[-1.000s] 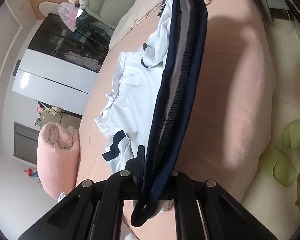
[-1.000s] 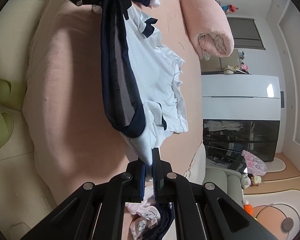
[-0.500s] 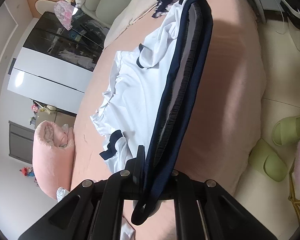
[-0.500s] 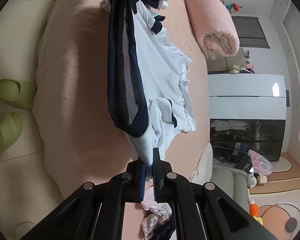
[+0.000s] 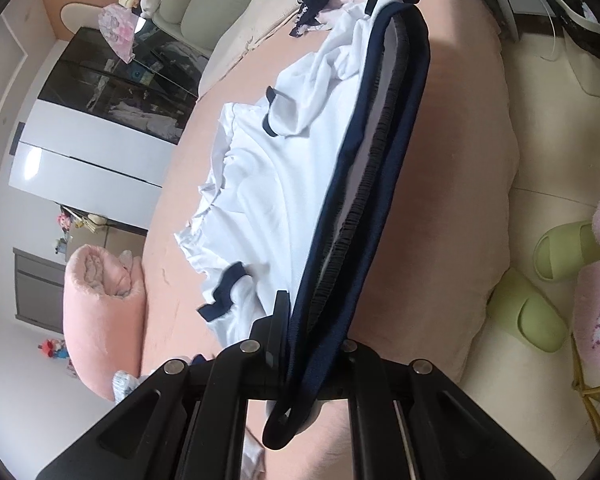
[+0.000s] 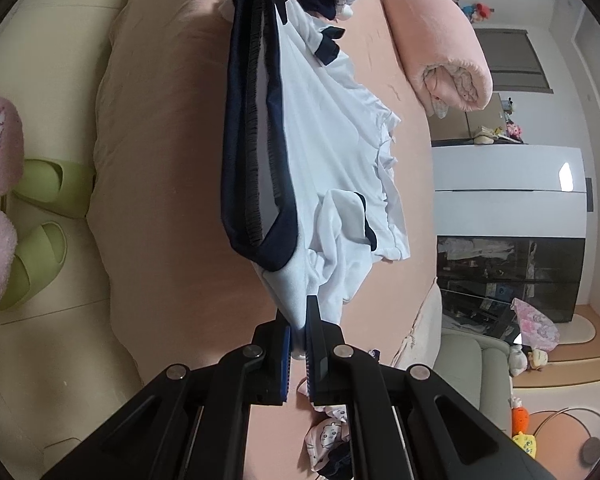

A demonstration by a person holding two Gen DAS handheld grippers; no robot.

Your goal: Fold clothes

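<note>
Two green slippers [image 5: 540, 284], one rolled blanket [image 5: 100, 312].

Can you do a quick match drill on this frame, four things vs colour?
Things:
1. shirt
2. slippers
3. rolled blanket
4. collar

Colours:
A. navy
B. green
C. white
D. pink

Pairs: 1-C, 2-B, 3-D, 4-A
</note>
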